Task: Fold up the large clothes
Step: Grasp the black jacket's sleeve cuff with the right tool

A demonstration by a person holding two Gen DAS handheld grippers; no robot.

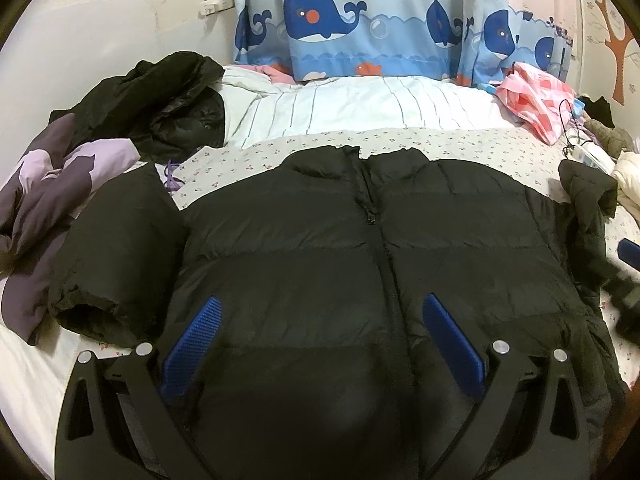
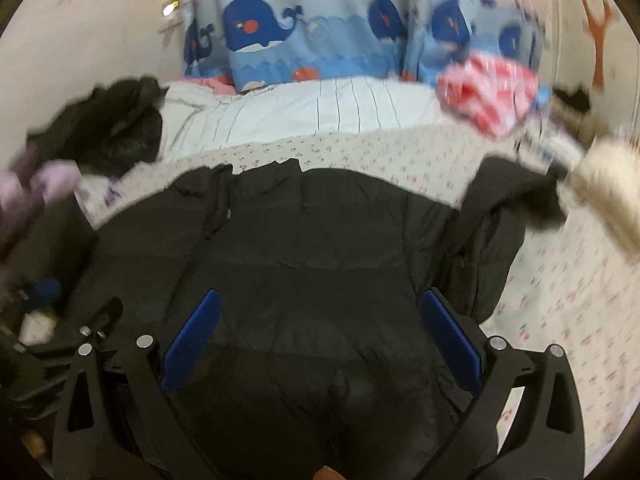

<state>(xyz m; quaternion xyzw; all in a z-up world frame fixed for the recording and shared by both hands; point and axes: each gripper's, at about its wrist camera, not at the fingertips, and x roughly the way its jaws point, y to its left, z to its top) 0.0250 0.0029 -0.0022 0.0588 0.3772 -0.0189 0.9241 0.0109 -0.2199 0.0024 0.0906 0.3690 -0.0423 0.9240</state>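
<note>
A black puffer jacket point(image 1: 340, 248) lies front up and zipped on the bed, collar toward the far side. Its left sleeve point(image 1: 116, 256) lies bent beside the body, and its right sleeve point(image 1: 588, 208) lies bunched at the right. My left gripper point(image 1: 324, 320) is open just above the jacket's lower front, its blue pads point(image 1: 192, 344) wide apart. In the right wrist view the jacket point(image 2: 320, 248) fills the middle, and my right gripper point(image 2: 320, 316) is open over its lower right part. That view is motion-blurred. My right gripper also shows at the left wrist view's right edge point(image 1: 628, 280).
The bed has a floral sheet point(image 1: 460, 140) and a striped white quilt point(image 1: 352, 108) behind. Another black coat point(image 1: 160, 100) and a purple garment point(image 1: 48, 192) lie at the left. A pink checked cloth point(image 1: 540, 100), cables and cream clothing point(image 1: 628, 176) lie at the right. Whale-print curtains point(image 1: 360, 20) hang behind.
</note>
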